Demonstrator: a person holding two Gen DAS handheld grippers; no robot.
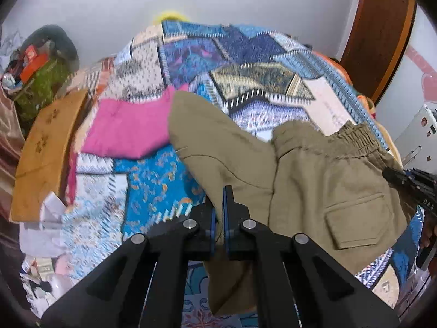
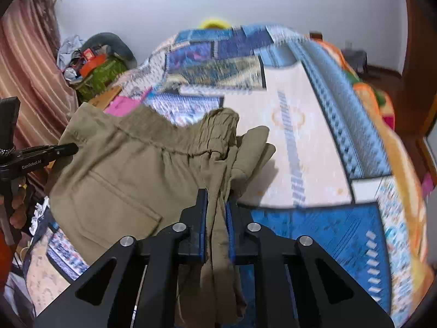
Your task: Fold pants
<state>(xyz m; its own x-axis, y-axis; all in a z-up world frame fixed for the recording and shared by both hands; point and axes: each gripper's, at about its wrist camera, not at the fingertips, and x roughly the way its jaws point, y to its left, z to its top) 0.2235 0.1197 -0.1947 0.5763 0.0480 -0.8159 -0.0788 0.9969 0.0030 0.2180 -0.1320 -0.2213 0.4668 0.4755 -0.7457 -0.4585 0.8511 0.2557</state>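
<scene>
Olive-khaki pants lie partly lifted over a patterned bedspread, elastic waistband at the far right, a flap pocket facing up. My left gripper is shut on a thin edge of the pants fabric, which hangs down between its blue pads. In the right wrist view the same pants spread to the left, and my right gripper is shut on a bunched fold of them near the waistband. The other hand's gripper shows at the left edge.
A pink garment lies on the bed left of the pants. A wooden board runs along the bed's left side, with a cluttered pile beyond it. A brown door stands at the right, a curtain at the left.
</scene>
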